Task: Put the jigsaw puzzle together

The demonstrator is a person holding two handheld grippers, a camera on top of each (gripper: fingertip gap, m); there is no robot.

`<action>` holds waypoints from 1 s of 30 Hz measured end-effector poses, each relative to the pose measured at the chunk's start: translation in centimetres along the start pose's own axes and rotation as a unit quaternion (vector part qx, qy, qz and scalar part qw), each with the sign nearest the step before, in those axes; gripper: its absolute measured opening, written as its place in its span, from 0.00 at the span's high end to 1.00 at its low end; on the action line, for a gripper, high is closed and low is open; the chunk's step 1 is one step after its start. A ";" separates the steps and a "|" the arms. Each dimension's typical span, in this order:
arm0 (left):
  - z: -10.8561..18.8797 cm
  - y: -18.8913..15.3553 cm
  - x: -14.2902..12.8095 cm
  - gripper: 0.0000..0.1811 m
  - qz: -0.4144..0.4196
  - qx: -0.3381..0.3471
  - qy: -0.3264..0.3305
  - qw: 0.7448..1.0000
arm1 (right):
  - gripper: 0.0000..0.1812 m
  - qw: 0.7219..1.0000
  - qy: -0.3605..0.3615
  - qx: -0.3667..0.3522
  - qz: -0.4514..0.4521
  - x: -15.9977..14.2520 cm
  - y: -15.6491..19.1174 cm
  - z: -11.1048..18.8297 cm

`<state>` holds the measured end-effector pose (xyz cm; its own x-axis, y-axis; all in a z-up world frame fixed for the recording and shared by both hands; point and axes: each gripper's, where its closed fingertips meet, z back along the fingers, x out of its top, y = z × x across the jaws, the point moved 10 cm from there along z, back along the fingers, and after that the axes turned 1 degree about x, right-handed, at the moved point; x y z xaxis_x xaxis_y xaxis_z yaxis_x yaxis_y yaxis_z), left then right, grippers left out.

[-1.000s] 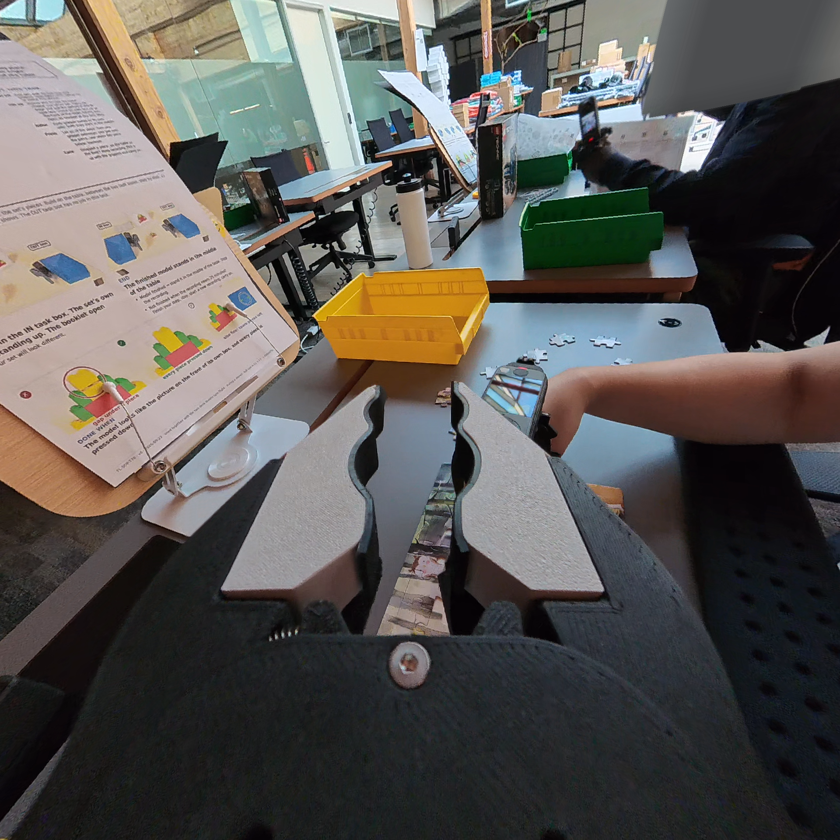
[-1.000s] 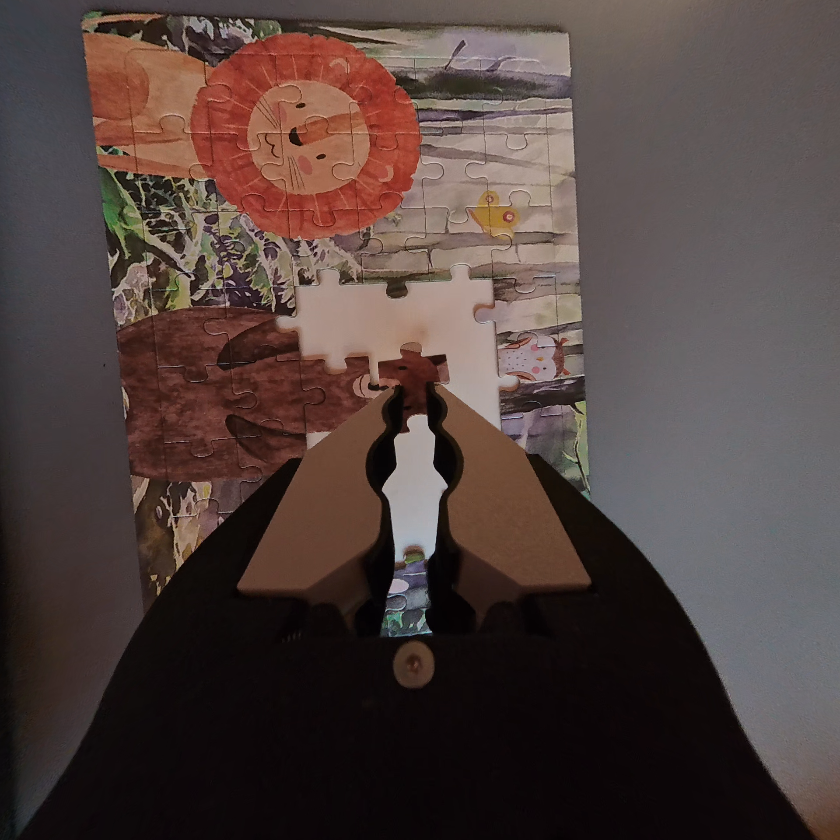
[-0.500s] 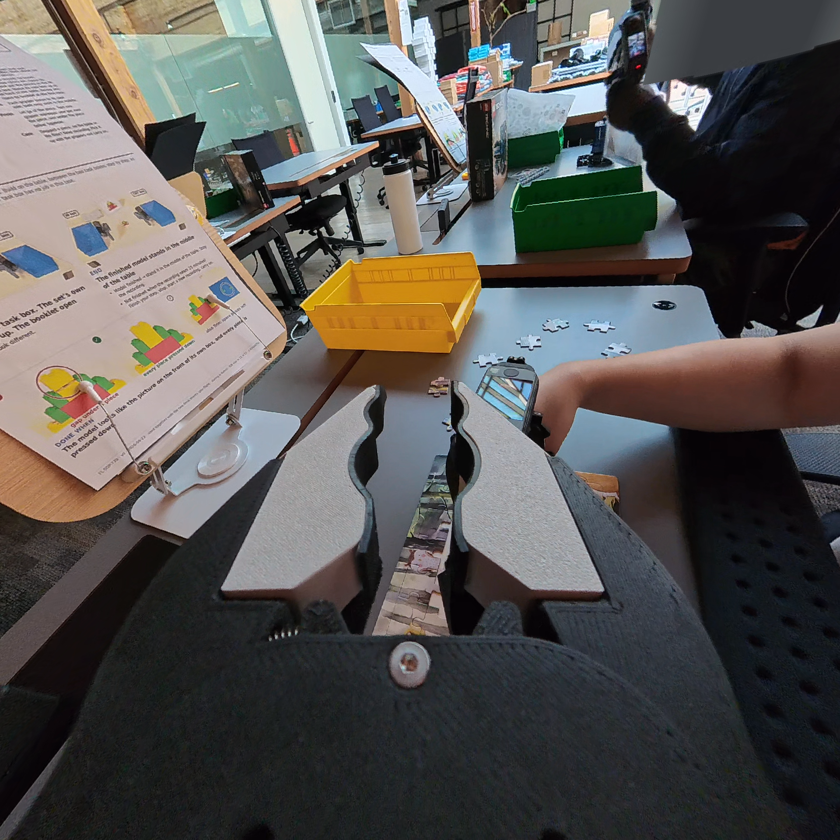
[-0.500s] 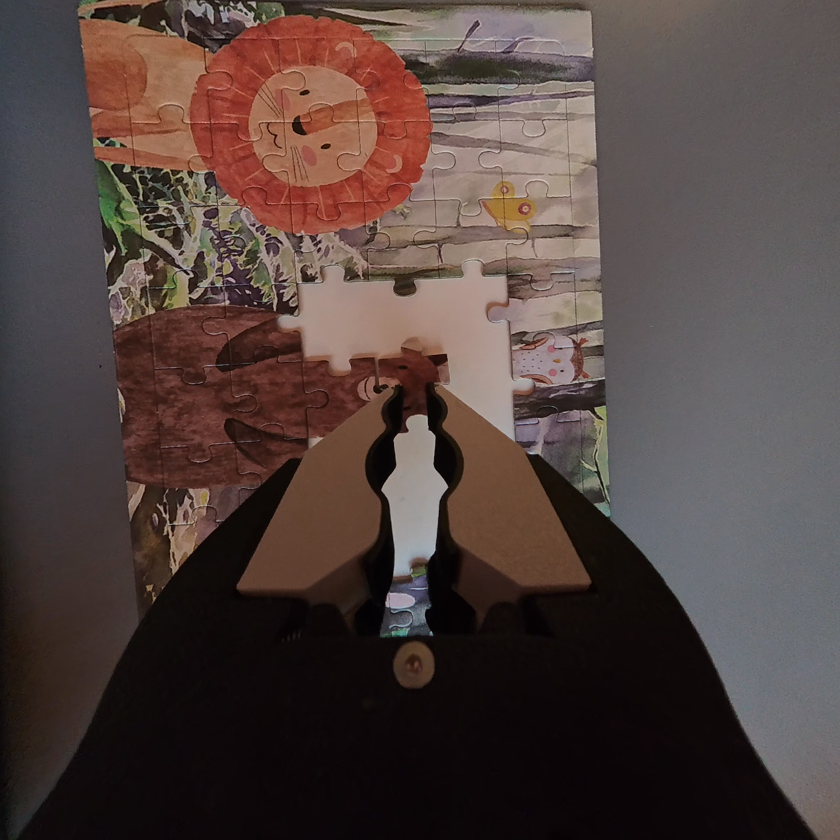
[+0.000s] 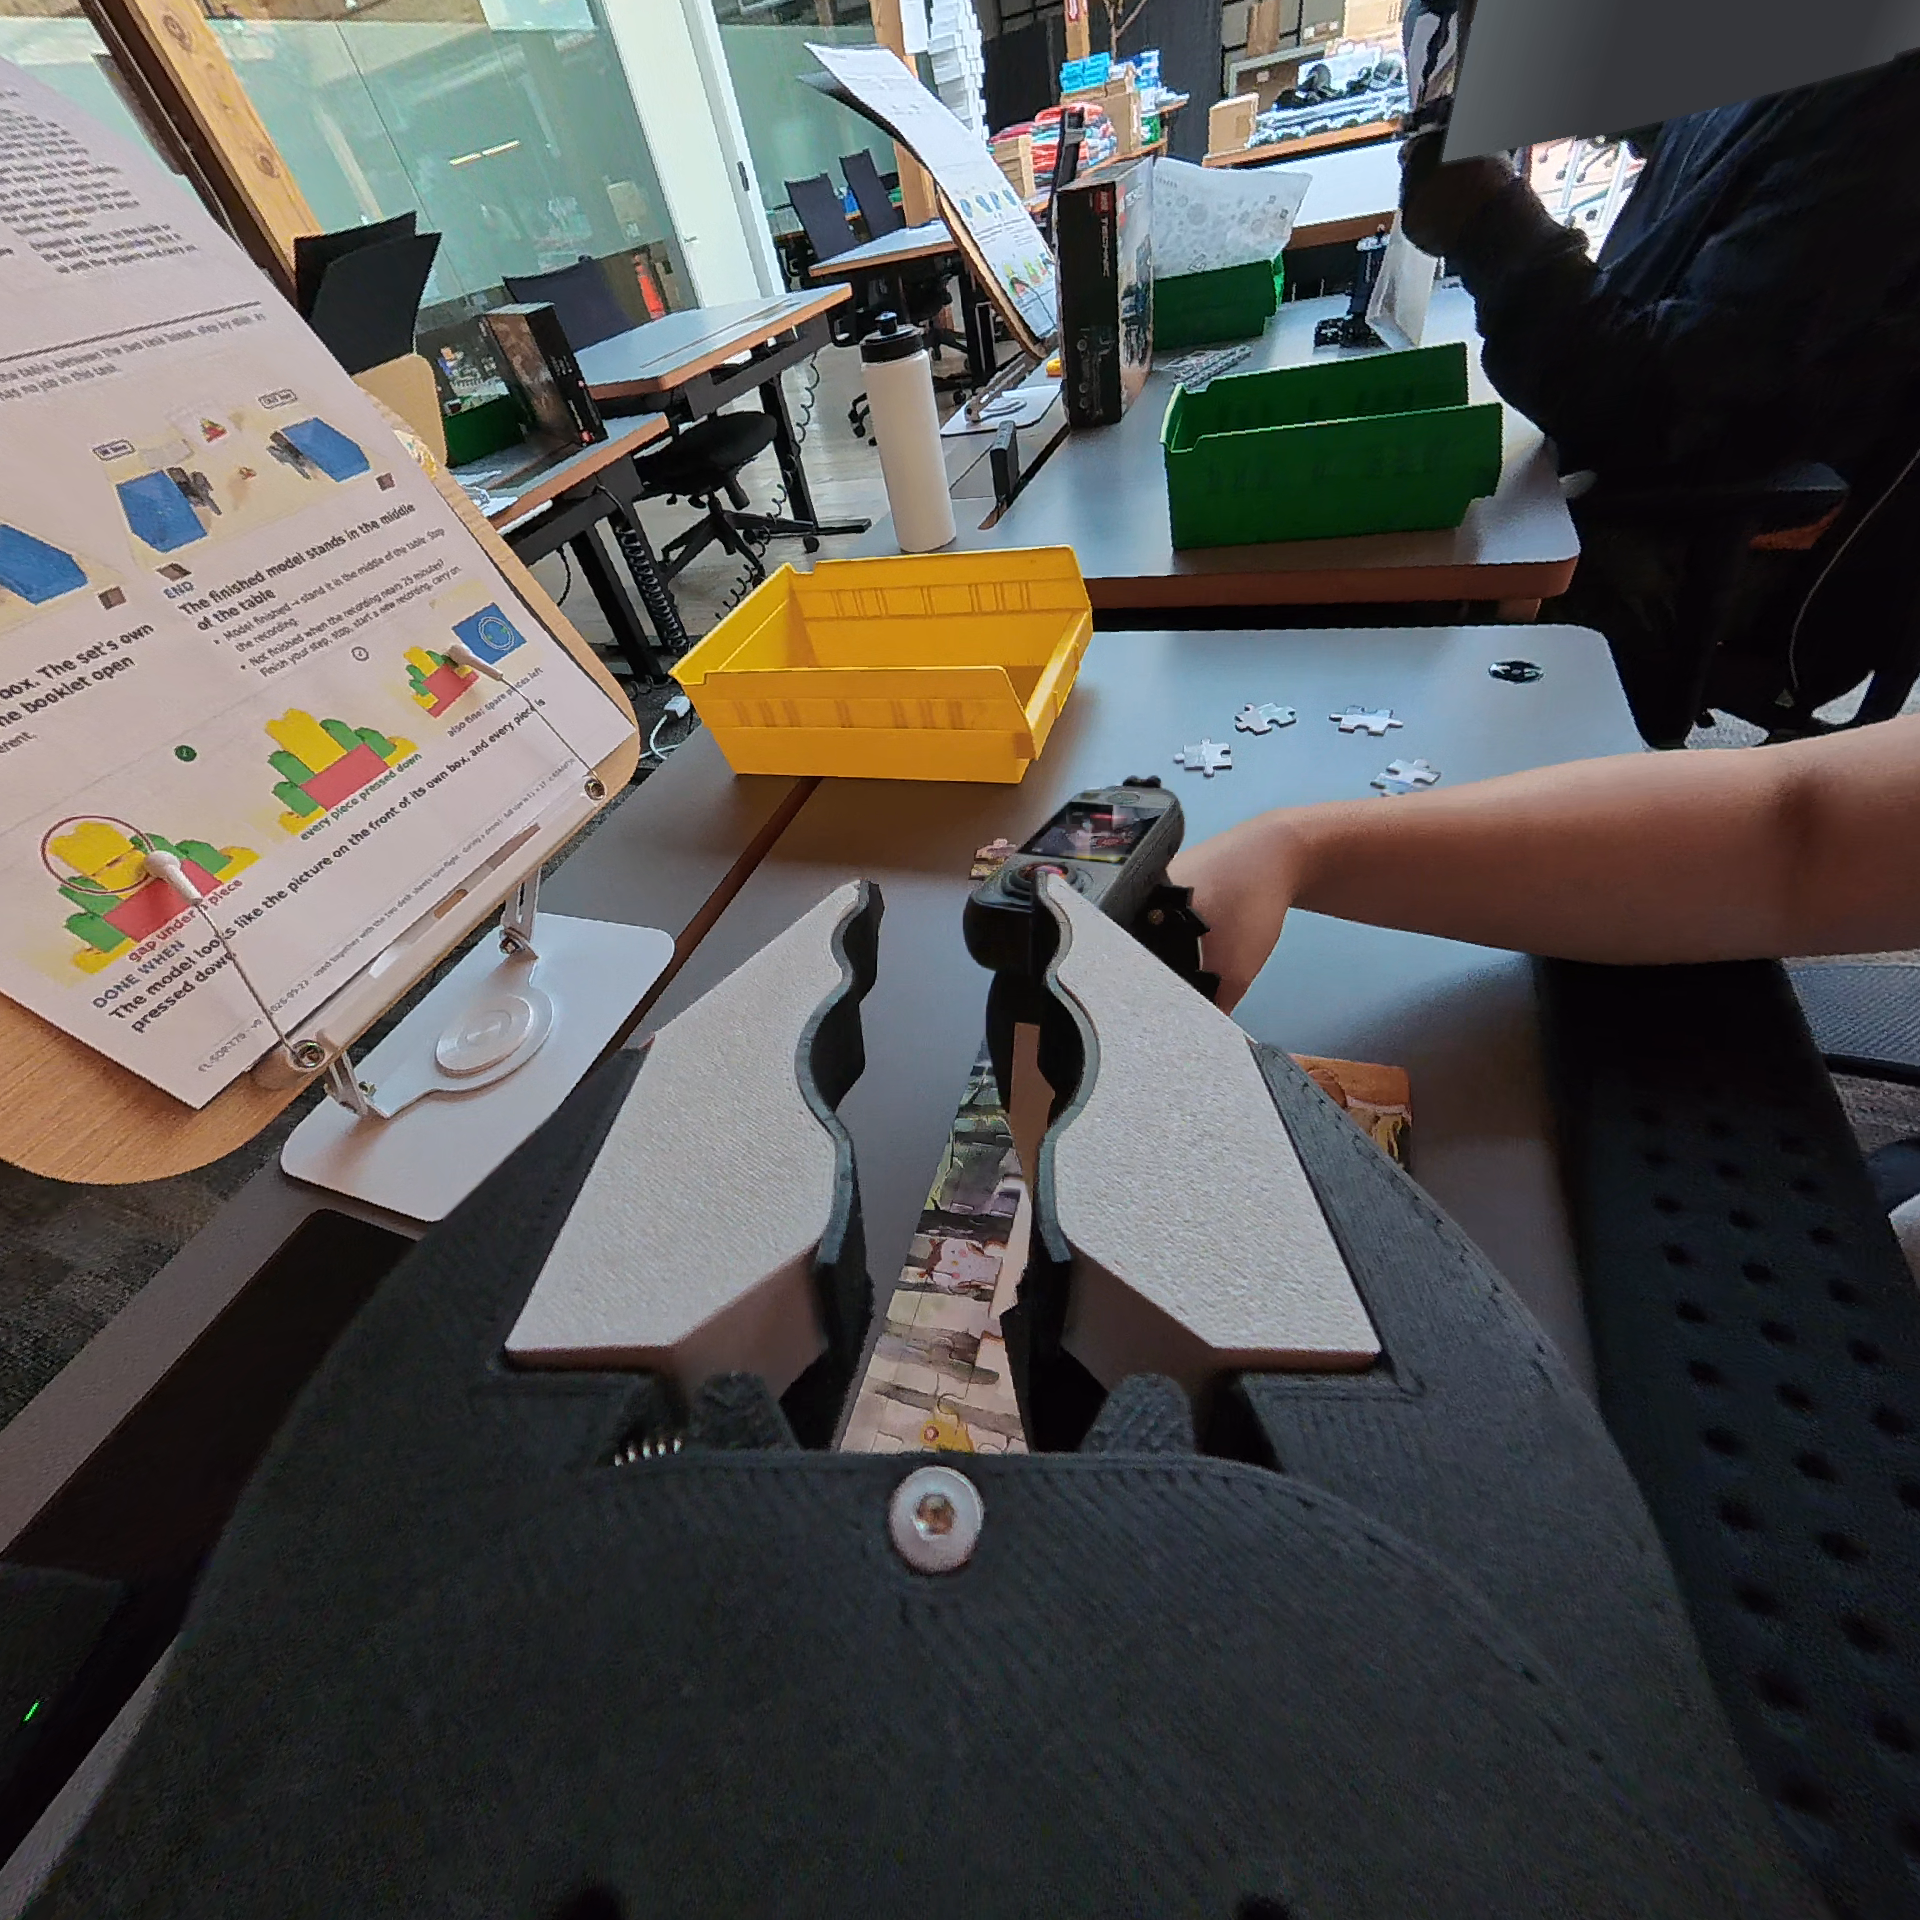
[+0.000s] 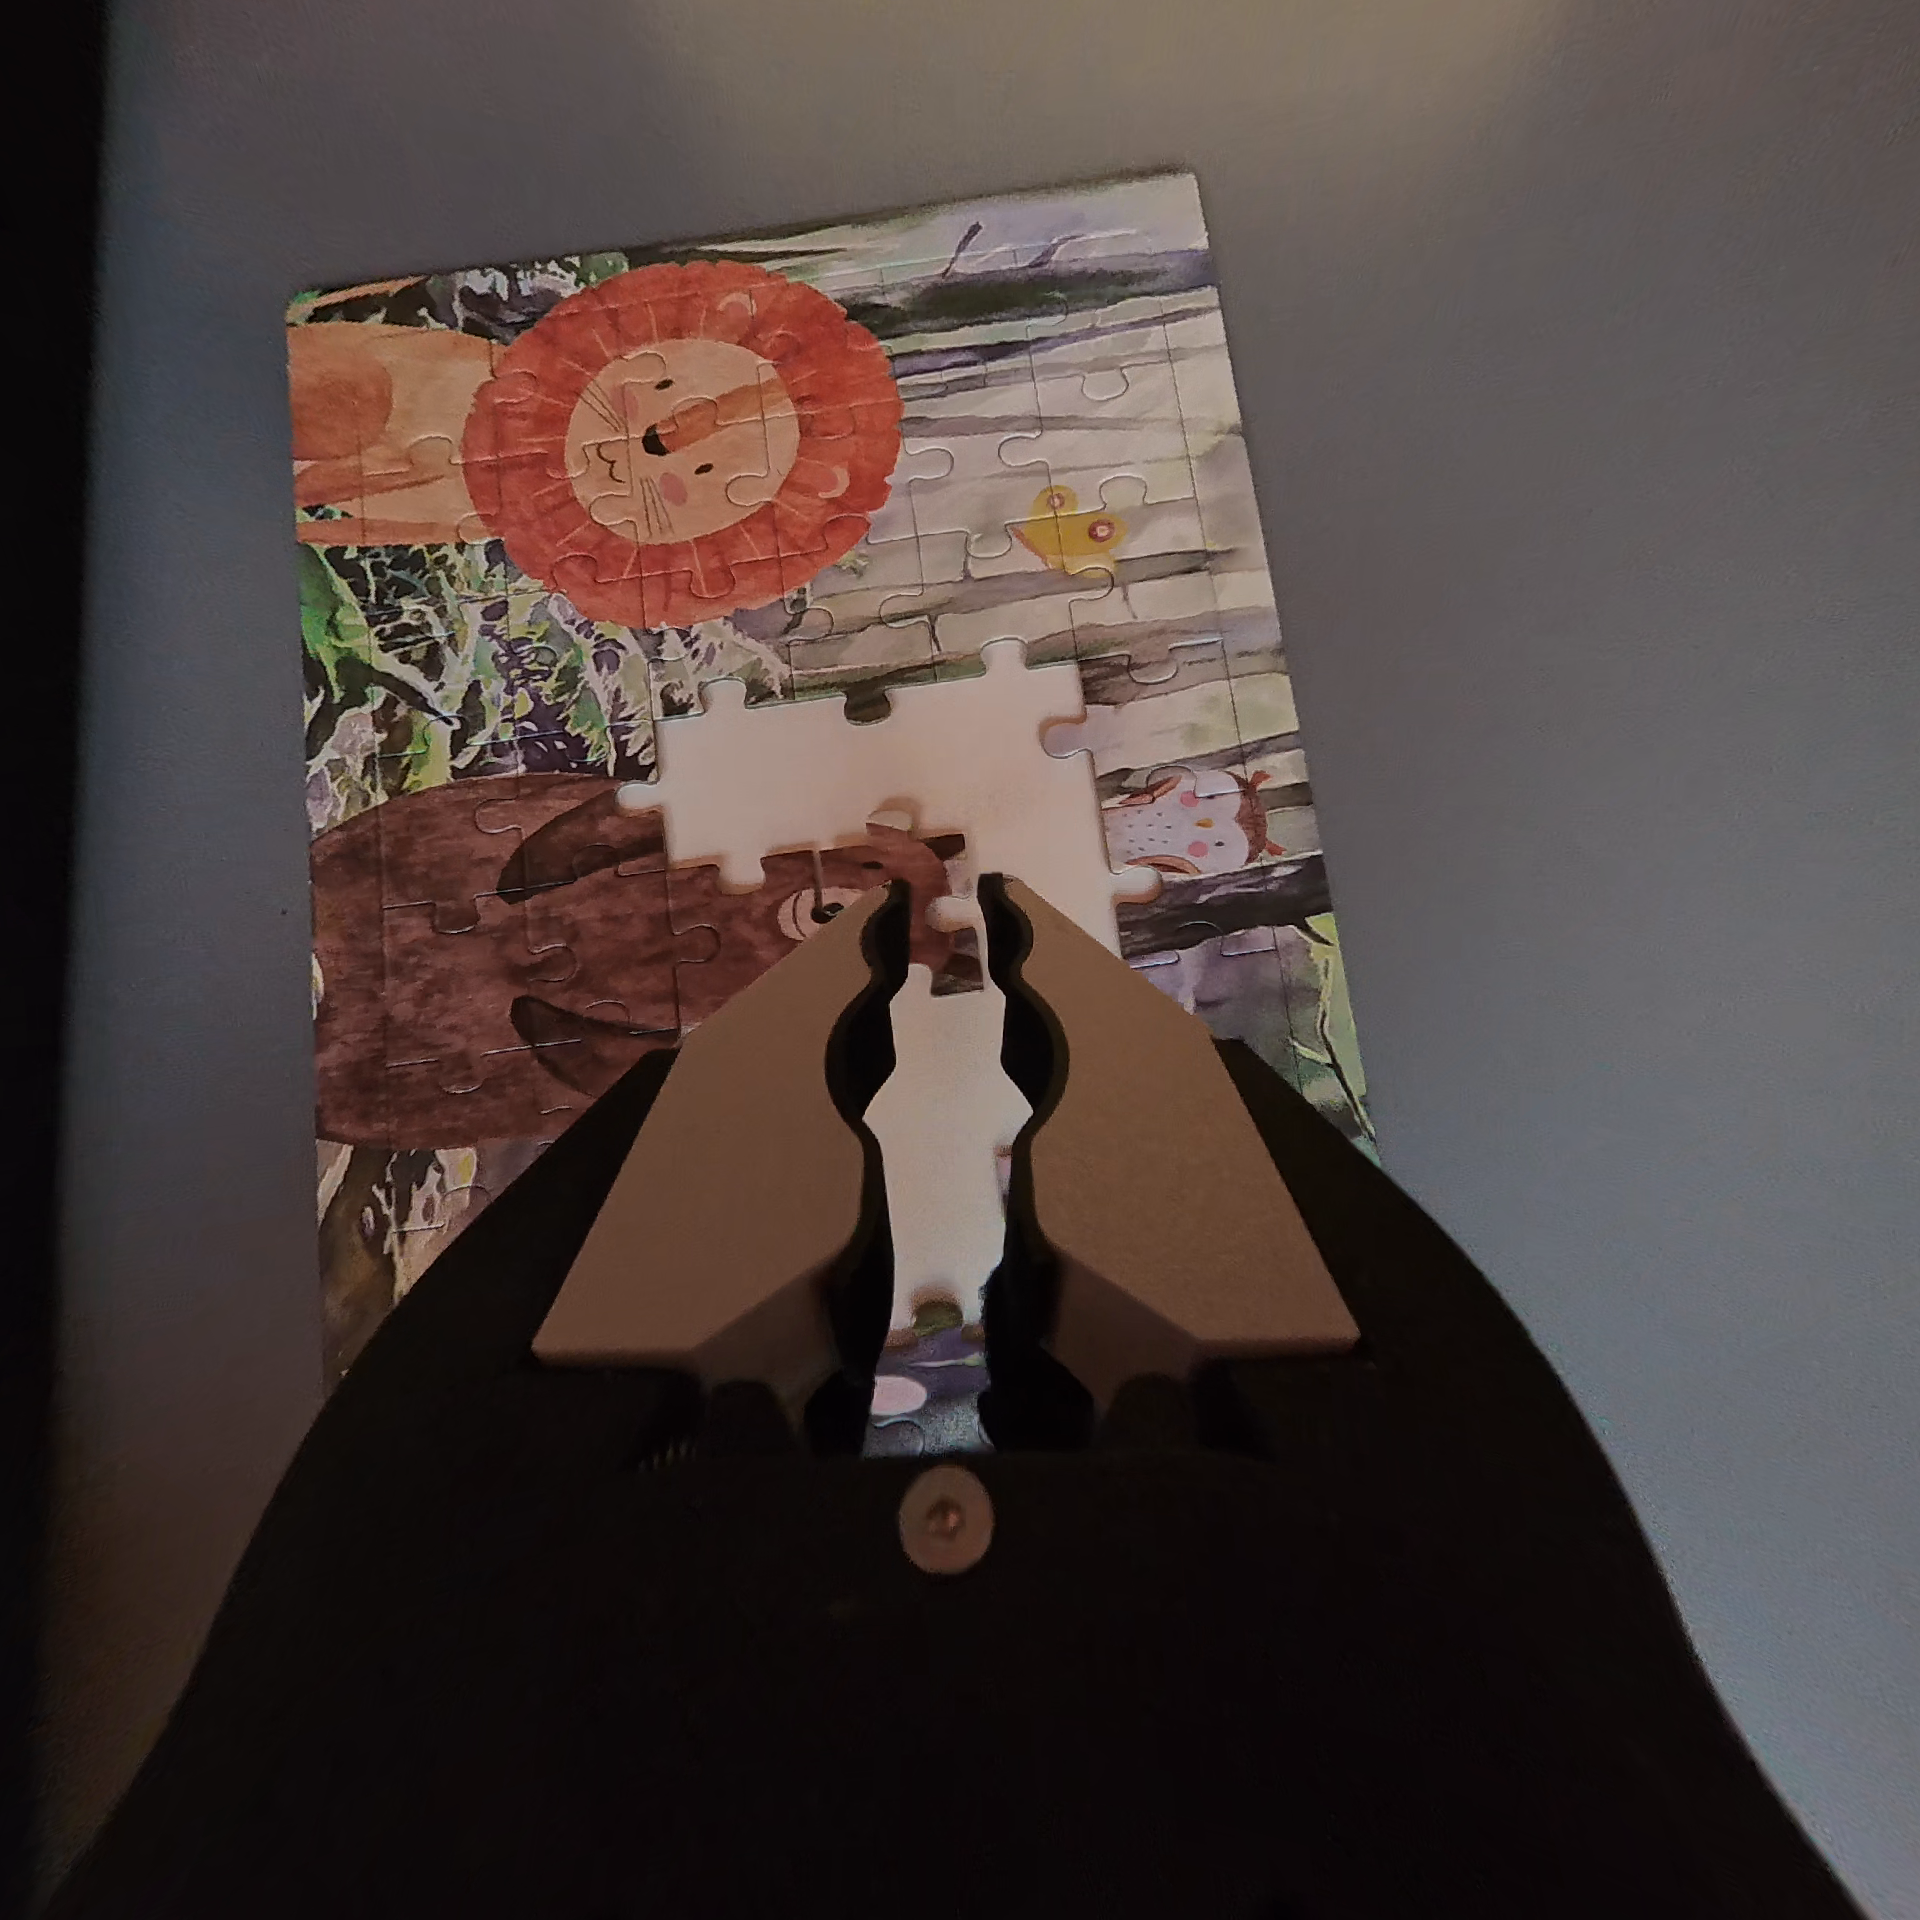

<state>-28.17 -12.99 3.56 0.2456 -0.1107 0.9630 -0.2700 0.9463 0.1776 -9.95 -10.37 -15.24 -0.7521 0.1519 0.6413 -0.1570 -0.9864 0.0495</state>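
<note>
puzzle (image 6: pixel 748 623): flat on the grey table (image 6: pixel 1558 520), mostly assembled; orange-maned lion upper left, brown animal below it, yellow butterfly and owl at right.
gap (image 6: pixel 831 774): white irregular hole near the middle, running down under the tool.
brown piece (image 6: pixel 914 862): seated at the gap's lower edge.
right gripper (image 6: pixel 940 894): tips slightly parted over that piece, gripping nothing.
left gripper (image 5: pixel 956 914): jaws apart, empty, above the puzzle's edge.
loose pieces (image 5: pixel 1262 717): white, near the yellow bin (image 5: pixel 883 665).
</note>
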 end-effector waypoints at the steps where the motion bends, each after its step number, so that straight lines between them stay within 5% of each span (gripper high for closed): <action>1: -0.1 0.0 -0.1 0.85 0.000 -0.001 0.003 1.000 | 0.93 1.000 0.001 0.001 -0.007 -0.2 -0.2 -0.2; 15: -0.9 -0.1 -0.6 0.85 -0.002 -0.011 0.029 1.000 | 0.93 0.996 -0.015 0.078 -0.034 -1.1 -0.7 -0.9; 30: -0.9 -0.2 -0.5 0.85 -0.006 -0.011 0.031 0.999 | 0.93 0.997 -0.008 0.076 -0.016 -0.9 -0.3 -1.2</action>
<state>-27.39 -12.82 2.84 0.3063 -0.1039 0.9463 -0.2464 0.9515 0.1842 -9.98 -10.13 -16.79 -0.7382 0.1840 0.6490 -0.0815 -0.9794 0.1849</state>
